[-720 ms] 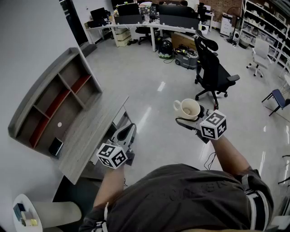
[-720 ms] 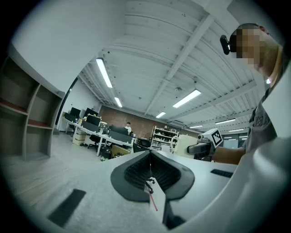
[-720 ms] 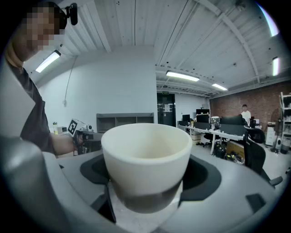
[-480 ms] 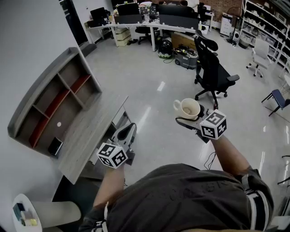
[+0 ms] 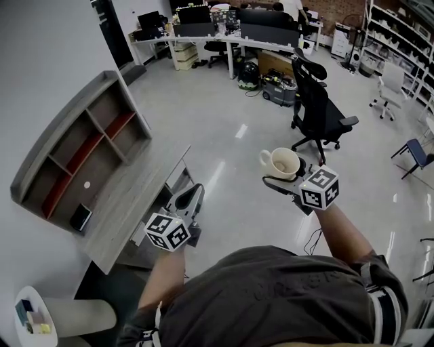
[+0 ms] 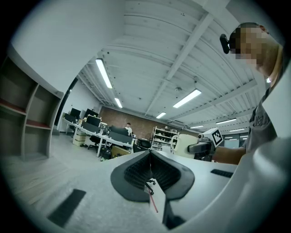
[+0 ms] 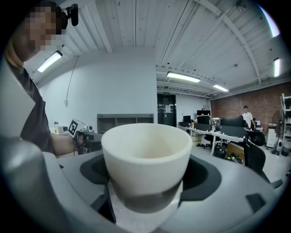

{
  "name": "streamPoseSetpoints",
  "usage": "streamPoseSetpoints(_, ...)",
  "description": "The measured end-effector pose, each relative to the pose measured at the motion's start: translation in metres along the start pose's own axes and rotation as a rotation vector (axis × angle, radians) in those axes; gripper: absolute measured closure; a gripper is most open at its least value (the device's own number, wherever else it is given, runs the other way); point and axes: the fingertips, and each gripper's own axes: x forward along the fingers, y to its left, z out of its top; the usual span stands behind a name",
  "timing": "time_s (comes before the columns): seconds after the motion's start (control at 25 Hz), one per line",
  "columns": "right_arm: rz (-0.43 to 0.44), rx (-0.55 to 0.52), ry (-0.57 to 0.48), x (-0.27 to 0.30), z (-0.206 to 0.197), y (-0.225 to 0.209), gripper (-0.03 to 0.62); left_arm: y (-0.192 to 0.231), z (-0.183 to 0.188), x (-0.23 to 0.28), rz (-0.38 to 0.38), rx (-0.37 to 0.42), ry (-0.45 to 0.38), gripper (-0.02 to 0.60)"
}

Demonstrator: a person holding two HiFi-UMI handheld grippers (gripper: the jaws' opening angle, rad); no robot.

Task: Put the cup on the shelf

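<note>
Gripping cup, seemingly low: right gripper

An open-plan office that doubles as a lab: a long white bench of monitors at the far end, black swivel chairs on polished grey floor, storage racks far right, ceiling strip lights.

Grey shelf on wooden desk

Left claw closed, level; right claw clamped around the cup
</note>
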Motion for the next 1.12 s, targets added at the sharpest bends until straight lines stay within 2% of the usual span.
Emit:
streamPoseSetpoints(0.72, 0.079, -0.016, -0.003, -0.054, -0.011, -0.058, 0.164, -0.062, -0.019, 0.063, 0.059, -0.003, -0.013, 0.575)
streamPoseSetpoints(0.92, 0.081, -0.004, -0.003, -0.042, -0.012, -0.073, 0.164, -0.051, -0.02, 0.079, 0.052, -0.005, -0.002, 0.575)
streamPoseSetpoints(1.12, 0.072, 0.007, 0.019, -0.006, -0.015, -0.089, 0.164, -0.011, -0.021, 0.096, 0.038, -0.027, -0.001, 0.575)
